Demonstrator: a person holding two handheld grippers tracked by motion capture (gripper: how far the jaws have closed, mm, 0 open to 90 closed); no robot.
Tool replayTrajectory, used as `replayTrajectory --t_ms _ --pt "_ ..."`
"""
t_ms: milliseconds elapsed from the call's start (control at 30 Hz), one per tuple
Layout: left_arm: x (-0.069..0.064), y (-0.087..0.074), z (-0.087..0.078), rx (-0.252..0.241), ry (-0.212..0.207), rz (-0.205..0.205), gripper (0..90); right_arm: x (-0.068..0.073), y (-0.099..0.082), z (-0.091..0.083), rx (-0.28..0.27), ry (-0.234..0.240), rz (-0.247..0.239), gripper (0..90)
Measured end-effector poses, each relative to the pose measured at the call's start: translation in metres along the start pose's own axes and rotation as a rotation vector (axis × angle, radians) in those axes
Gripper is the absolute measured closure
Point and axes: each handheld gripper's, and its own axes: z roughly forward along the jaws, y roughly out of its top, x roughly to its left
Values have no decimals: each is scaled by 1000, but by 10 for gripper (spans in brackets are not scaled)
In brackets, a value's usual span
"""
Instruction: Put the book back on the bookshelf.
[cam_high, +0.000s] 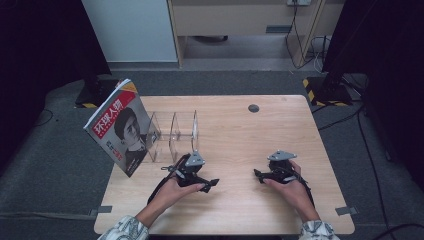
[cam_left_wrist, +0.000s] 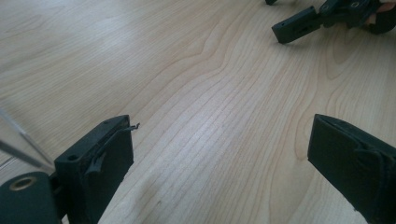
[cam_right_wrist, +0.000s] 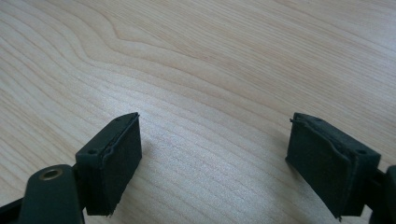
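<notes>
My left claw (cam_high: 212, 183) and right claw (cam_high: 258, 174) gape wide, holding nothing, above the bare counter (cam_high: 240, 130). The magazine (cam_high: 120, 127) leans in the clear rack (cam_high: 172, 135), so I judge filing finished.

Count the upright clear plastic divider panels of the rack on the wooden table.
3, as far as visible: one against the leaning magazine, one mid-rack, one rightmost; the magazine may hide another.
</notes>
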Motion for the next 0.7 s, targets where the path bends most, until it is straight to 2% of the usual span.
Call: replayTrajectory --t_ms 267,367,567,700 --pt "-6 3 19 16 -1 12 62 0 0 0 0 1 -1 177" --pt "-9 3 29 34 16 30 65 0 0 0 1 2 -1 176" --pt "-11 4 39 68 23 37 69 0 0 0 0 0 -2 173" --pt "-12 5 44 69 29 35 73 0 0 0 0 1 -5 172"
